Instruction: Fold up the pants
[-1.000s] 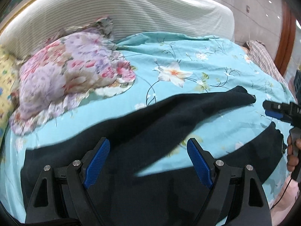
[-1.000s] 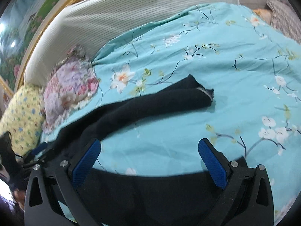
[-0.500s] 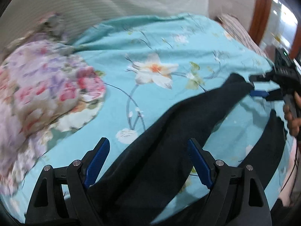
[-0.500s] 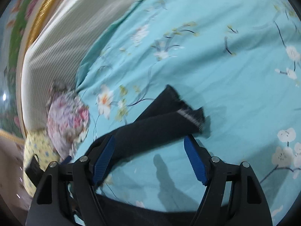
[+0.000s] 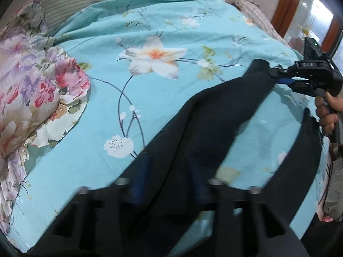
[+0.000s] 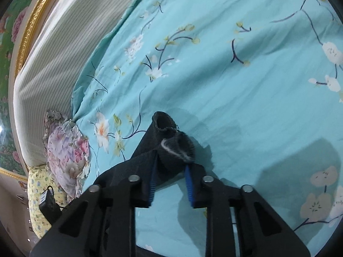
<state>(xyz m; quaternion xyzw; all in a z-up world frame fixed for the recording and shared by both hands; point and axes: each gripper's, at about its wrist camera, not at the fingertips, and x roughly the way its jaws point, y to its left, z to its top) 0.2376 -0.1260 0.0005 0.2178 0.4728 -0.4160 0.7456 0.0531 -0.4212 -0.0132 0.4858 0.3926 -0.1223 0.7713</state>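
Black pants (image 5: pixel 205 128) lie spread on a turquoise floral bedsheet (image 5: pixel 150 98), the two legs splayed apart. My right gripper (image 6: pixel 170 171) is shut on the cuff of the far leg (image 6: pixel 171 147), which bunches between the blue pads; it also shows in the left wrist view (image 5: pixel 283 79) at the leg's end. My left gripper (image 5: pixel 169 184) is blurred by motion, its jaws narrowed over the upper part of that same leg; whether it grips the cloth is unclear. The near leg (image 5: pixel 300 160) lies toward the bed edge on the right.
A floral pillow (image 5: pixel 27 90) lies at the left, with a yellow one (image 6: pixel 38 194) beside it. A striped headboard cover (image 6: pixel 53 49) runs behind. A plaid cloth (image 5: pixel 257 15) lies at the far right. The bed edge is at the right.
My right gripper moved onto the far leg's cuff and closed on it. My left gripper's jaws narrowed from wide open and moved forward over the upper leg.
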